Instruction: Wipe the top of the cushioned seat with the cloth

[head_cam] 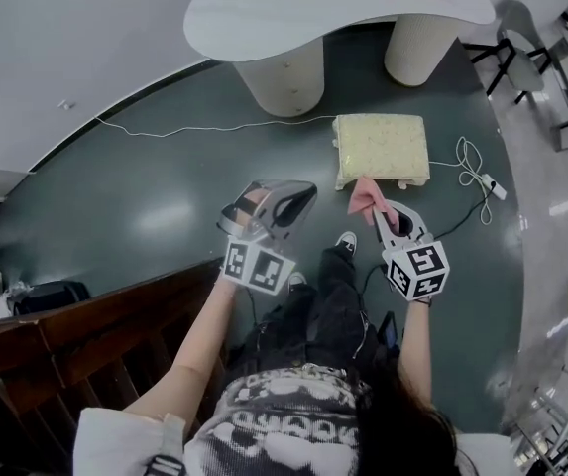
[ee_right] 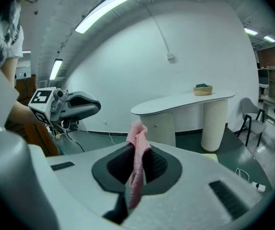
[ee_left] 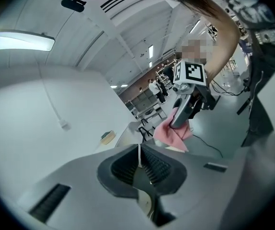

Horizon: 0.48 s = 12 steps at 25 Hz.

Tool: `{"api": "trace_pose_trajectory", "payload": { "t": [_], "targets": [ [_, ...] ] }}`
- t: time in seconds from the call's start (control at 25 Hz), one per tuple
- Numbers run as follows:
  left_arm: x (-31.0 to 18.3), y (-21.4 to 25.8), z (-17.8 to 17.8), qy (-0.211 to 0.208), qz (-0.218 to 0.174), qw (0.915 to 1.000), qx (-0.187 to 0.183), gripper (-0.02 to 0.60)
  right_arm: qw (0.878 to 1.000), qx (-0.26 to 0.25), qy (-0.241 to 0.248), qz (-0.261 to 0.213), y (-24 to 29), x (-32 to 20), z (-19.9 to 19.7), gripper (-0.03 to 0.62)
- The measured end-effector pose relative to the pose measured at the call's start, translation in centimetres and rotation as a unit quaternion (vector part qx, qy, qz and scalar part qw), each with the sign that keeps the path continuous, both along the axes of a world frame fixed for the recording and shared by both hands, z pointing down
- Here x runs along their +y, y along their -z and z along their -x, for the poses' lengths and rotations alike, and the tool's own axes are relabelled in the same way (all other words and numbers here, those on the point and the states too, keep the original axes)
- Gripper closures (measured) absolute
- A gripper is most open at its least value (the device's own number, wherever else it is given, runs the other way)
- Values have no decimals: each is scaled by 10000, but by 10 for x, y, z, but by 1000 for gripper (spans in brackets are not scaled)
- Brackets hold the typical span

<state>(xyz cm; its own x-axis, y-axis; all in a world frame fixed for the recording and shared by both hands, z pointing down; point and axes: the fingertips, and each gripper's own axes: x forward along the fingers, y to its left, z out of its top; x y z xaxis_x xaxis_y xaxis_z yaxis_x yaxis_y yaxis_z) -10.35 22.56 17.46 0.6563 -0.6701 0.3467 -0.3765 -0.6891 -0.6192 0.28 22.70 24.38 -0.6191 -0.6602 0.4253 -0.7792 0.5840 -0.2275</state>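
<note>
The cushioned seat (head_cam: pixel 382 149) is a pale yellow square block on the dark floor, in front of the white table. A pink cloth (head_cam: pixel 366 197) hangs over its near edge, held by my right gripper (head_cam: pixel 398 222), which is shut on it. In the right gripper view the cloth (ee_right: pixel 137 152) stands pinched between the jaws. My left gripper (head_cam: pixel 301 197) hovers to the left of the seat, above the floor, shut with nothing in it. From the left gripper view, the cloth (ee_left: pixel 172 131) dangles under the right gripper (ee_left: pixel 180 120).
A white curved table (head_cam: pixel 334 8) on two ribbed pillars stands behind the seat, a bowl (ee_right: pixel 203 89) on top. White cables (head_cam: pixel 474 170) lie on the floor right of the seat. A wooden bench (head_cam: pixel 75 342) is at lower left. Chairs (head_cam: pixel 517 59) stand far right.
</note>
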Motion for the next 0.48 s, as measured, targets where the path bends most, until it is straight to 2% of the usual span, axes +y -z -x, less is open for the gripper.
{"api": "trace_pose_trajectory", "payload": {
  "t": [0.2,0.48],
  "targets": [
    [40,10,36,154,-45,9997,157,569,9996,94,212,-168,24,44,44,585],
    [88,30,75,278,-107,9984,478,569,9984,195,242,-479,55,97,86,585]
  ]
}}
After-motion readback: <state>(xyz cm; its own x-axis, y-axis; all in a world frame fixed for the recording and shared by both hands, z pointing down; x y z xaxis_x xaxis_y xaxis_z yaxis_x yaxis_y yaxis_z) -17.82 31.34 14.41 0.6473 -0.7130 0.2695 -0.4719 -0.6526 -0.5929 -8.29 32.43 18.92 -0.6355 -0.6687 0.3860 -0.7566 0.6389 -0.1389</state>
